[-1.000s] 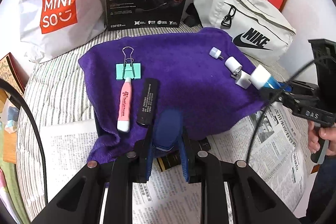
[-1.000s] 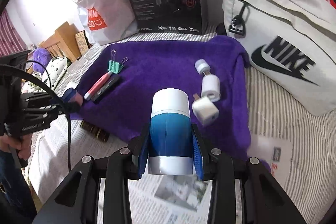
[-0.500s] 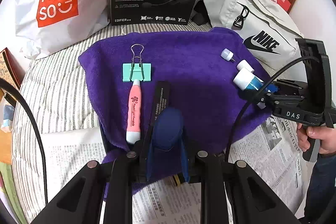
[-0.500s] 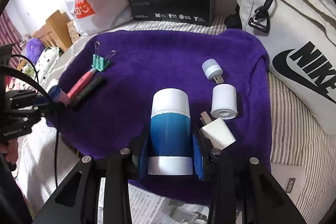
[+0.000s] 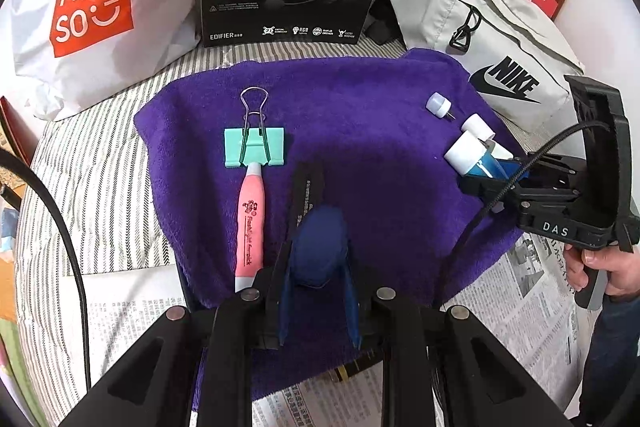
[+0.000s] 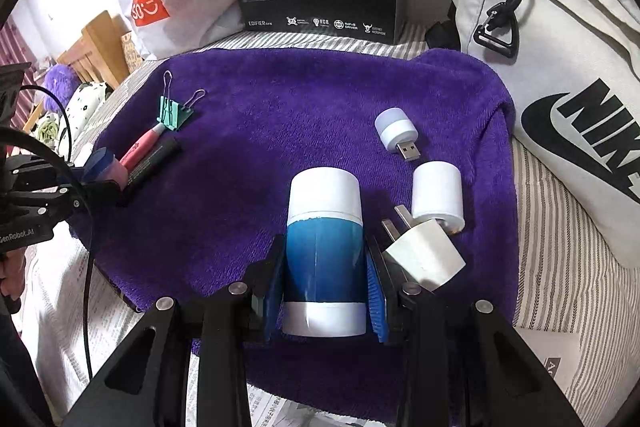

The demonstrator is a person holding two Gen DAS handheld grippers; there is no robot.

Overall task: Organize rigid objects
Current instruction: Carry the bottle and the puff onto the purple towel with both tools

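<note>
Both grippers have slid forward over the purple towel [image 6: 280, 115]: right gripper [image 6: 325, 267] fingers clamp the blue-white cylinder [image 6: 324, 227] near its right edge; left gripper [image 5: 318, 291] fingers pinch a dark blue oval object [image 5: 318, 247] beside the pink pen [image 5: 250, 223].

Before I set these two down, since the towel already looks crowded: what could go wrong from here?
1. The blue-and-white bottle in the right tool sits right beside the white charger plug; lowering it could nudge the plug into the white cylinder.
2. The dark blue object in the left tool hovers over the black stick, close to the pink flashlight, and might land on either.
</note>
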